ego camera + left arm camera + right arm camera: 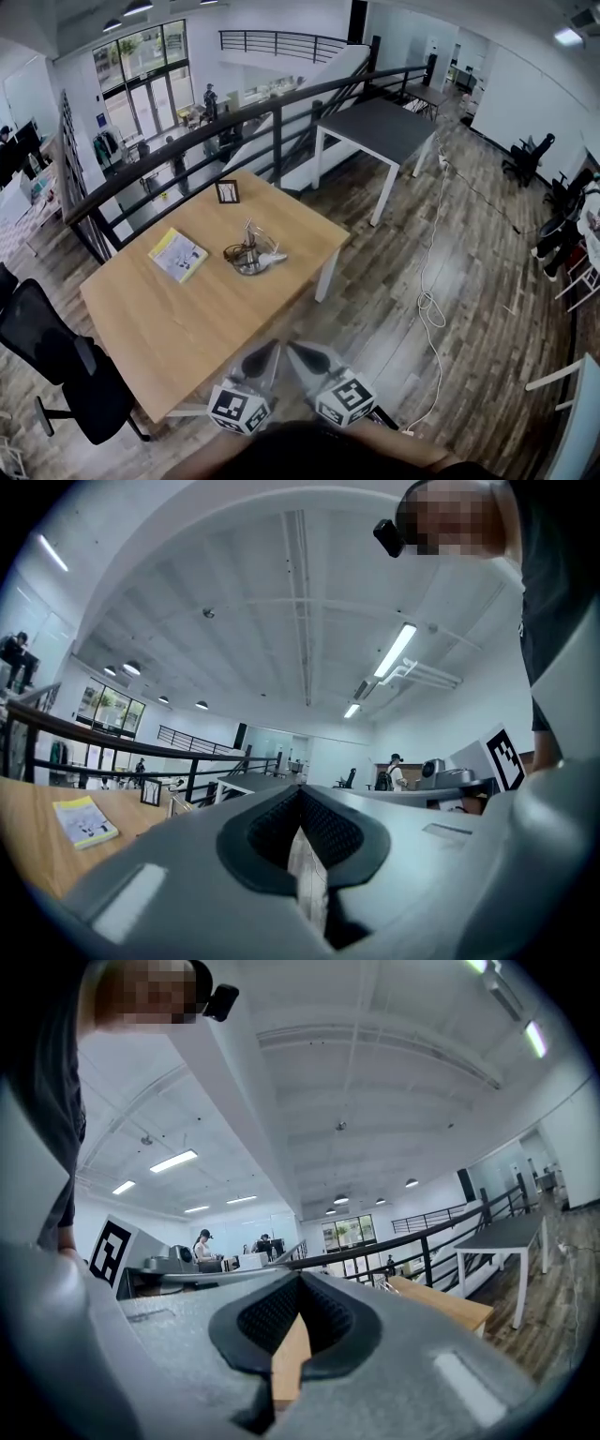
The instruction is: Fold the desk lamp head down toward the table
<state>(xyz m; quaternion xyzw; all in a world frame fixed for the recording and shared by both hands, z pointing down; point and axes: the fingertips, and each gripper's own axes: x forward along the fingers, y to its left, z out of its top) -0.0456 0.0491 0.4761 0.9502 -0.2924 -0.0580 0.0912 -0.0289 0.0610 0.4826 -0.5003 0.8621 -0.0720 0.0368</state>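
The desk lamp (253,255), small and silvery with a pale head and a dark cord beside it, sits mid-way along the wooden table (159,328). Whether its head is up or folded is too small to tell. Both grippers hang off the table's near right corner, well short of the lamp. My left gripper (271,350) and my right gripper (293,349) point side by side toward the table. In the left gripper view the jaws of the left gripper (300,791) meet with nothing between them. In the right gripper view the right gripper (300,1279) is likewise shut and empty.
A yellow-and-white booklet (178,254) lies left of the lamp and a small picture frame (227,191) stands at the far edge. A black office chair (66,375) is at the table's left. A dark railing (281,112) and a grey table (380,127) stand behind. A white cable (427,300) trails over the floor.
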